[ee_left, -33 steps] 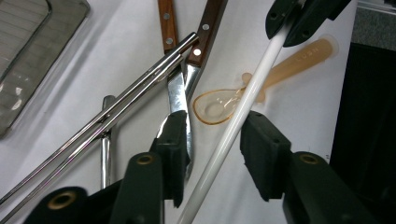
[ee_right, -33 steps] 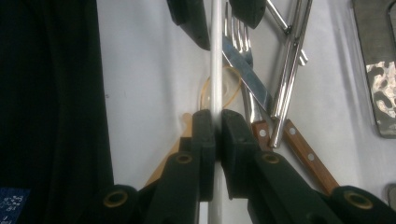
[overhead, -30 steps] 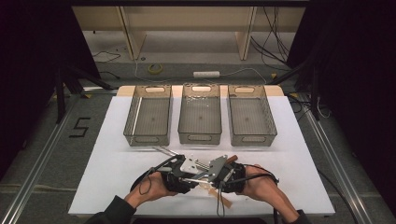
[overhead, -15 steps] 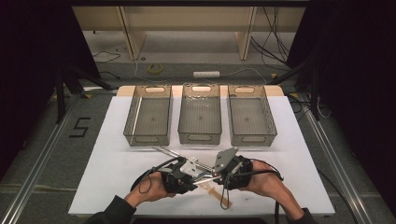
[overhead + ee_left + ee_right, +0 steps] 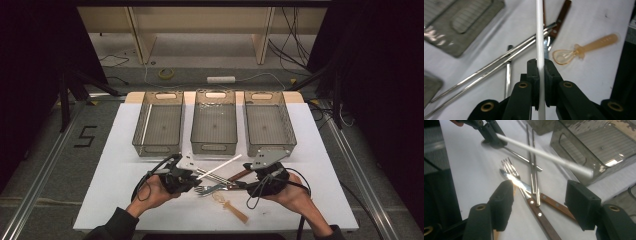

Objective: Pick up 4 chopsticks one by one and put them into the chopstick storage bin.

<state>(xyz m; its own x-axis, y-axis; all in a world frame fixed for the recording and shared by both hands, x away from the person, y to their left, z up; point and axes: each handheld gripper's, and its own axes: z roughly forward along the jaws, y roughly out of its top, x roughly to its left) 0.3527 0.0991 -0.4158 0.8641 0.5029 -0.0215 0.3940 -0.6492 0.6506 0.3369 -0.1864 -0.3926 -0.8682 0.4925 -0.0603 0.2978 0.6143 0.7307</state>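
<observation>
White chopstick (image 5: 539, 30): clamped between the pads of the left gripper (image 5: 540, 75) near one end, the free length running up and away over the cutlery pile. In the high view the chopstick (image 5: 220, 166) slants from the left gripper (image 5: 186, 177) toward the middle basket (image 5: 214, 145), clear of the table.

Right gripper (image 5: 539, 202): jaws stand wide apart and have just been opening; nothing sits between the pads. It hangs just above the pile, with the chopstick's far tip (image 5: 584, 171) beyond its jaws and not touching them. In the high view the right gripper (image 5: 260, 177) lies at the right end of the pile.

Pile beneath: a fork (image 5: 510, 168), a wooden-handled knife (image 5: 536, 211), and a pair of metal chopsticks (image 5: 532, 162) crossing over both. A translucent amber spoon (image 5: 584, 48) lies apart on the white table (image 5: 125, 200), nearer the person.

Three wire baskets stand in a row behind: left basket (image 5: 159, 147), middle, right basket (image 5: 270, 142).
</observation>
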